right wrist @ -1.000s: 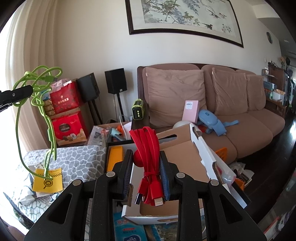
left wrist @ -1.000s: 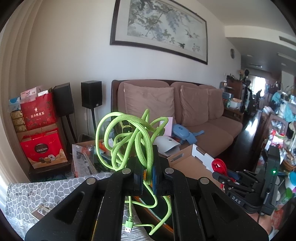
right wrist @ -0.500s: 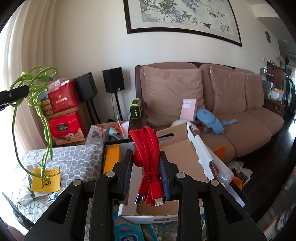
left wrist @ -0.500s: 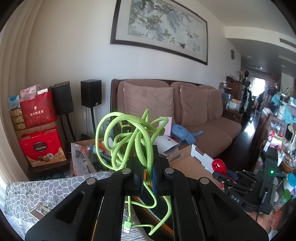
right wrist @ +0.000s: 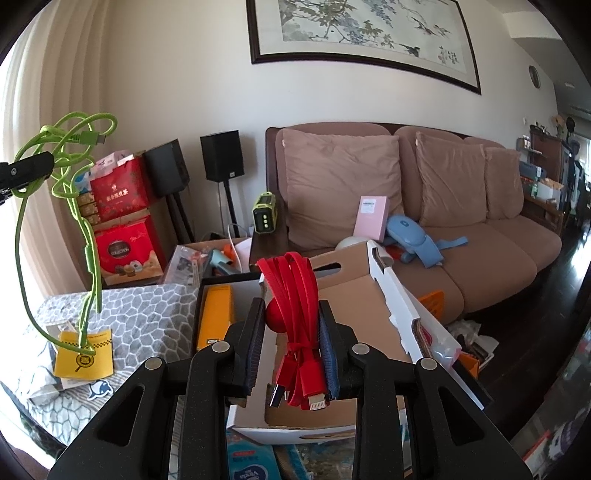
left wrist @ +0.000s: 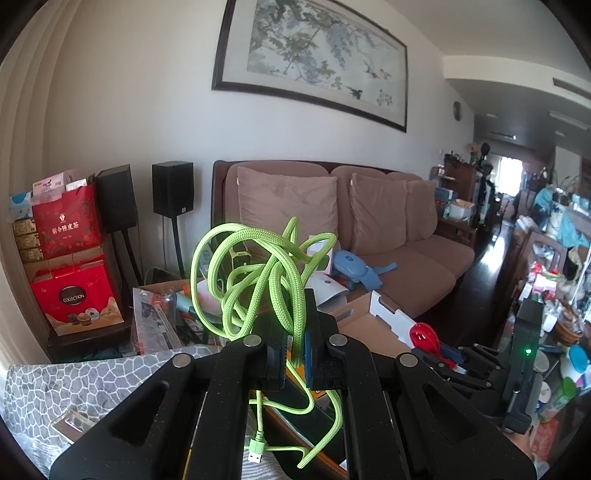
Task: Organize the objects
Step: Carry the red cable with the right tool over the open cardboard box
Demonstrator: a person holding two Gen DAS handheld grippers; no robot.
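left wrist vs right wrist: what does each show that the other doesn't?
Left wrist only: the left claw shut on the green cable seen close up, its USB plug dangling.
Right wrist only: the right claw shut on the red cable seen close up, and a yellow card on the grey patterned cloth.
Both: both cables, the open cardboard box, brown sofa, framed painting.

Sofa (right wrist: 461, 236): we note brown cushions, a pink box (right wrist: 372, 218) leaning on one.
Wall: framed painting (left wrist: 314, 62) above sofa.
Speakers (right wrist: 221, 155): two black, left of sofa.
Red gift bags (left wrist: 68, 225): stacked beside speakers.
Patterned grey cloth (right wrist: 147, 314): yellow card (right wrist: 83, 356) lying on it.
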